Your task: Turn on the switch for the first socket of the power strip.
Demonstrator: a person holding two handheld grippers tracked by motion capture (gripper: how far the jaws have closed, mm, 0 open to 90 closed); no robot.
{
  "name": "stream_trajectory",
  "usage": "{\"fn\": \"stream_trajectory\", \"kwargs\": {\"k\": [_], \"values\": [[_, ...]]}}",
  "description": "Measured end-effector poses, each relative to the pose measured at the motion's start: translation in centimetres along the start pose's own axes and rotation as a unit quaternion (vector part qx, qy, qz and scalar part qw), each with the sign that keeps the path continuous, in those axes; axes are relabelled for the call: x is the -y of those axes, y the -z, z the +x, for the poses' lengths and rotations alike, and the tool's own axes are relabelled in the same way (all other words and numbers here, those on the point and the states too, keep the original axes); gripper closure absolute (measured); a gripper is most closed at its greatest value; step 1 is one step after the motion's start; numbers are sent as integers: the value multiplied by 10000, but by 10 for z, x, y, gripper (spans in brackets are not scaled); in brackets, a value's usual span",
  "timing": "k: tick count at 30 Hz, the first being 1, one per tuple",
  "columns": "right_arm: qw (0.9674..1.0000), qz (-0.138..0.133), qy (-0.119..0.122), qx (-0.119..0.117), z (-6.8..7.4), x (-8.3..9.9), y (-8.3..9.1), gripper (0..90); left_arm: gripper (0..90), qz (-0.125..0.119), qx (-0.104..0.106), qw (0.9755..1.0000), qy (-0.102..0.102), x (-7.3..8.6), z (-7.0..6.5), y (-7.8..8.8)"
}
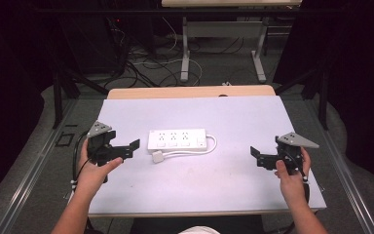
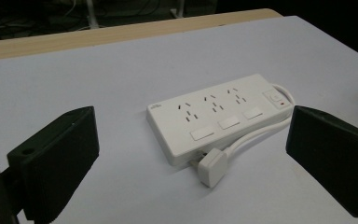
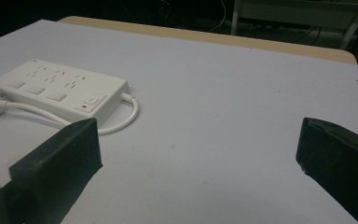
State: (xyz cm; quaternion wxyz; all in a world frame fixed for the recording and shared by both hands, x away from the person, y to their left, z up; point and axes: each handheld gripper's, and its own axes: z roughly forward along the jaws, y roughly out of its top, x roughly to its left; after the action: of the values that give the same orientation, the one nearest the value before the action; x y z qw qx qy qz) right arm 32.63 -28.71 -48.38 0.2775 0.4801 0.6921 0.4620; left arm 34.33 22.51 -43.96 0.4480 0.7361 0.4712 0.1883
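A white power strip (image 1: pixel 177 140) with three sockets and three switches lies flat in the middle of the white table top (image 1: pixel 233 195). Its white cord (image 1: pixel 211 146) loops from the right end back to a white plug (image 1: pixel 158 157) lying loose at its front left corner. My left gripper (image 1: pixel 132 149) is held left of the strip, open and empty, jaws pointing at the strip (image 2: pixel 214 116) and plug (image 2: pixel 213 166). My right gripper (image 1: pixel 256 157) is held far to the right, open and empty, and faces the strip's switch end (image 3: pixel 91 100). Neither gripper touches anything.
A wooden table edge (image 1: pixel 190 91) shows behind the white top. Beyond it, another desk's metal legs (image 1: pixel 185 53) and loose cables (image 1: pixel 141 73) are on the floor. Black frame struts (image 1: pixel 58 97) stand at both sides. Bare white surface lies between the strip and the right gripper.
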Motion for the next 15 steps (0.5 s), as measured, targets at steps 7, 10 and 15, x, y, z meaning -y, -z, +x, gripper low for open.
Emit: {"fn": "stream_trajectory", "kwargs": {"k": [7,10,15], "values": [[10000,15,-38,-53,0,1,-3,0,82,26,214,9996,202,-15,1,-1],[10000,31,-66,-56,0,1,-3,0,87,8,287,9992,266,-21,2,-3],[10000,20,-48,-79,-1,2,-4,0,105,35,274,9991,313,-30,2,-5]]}}
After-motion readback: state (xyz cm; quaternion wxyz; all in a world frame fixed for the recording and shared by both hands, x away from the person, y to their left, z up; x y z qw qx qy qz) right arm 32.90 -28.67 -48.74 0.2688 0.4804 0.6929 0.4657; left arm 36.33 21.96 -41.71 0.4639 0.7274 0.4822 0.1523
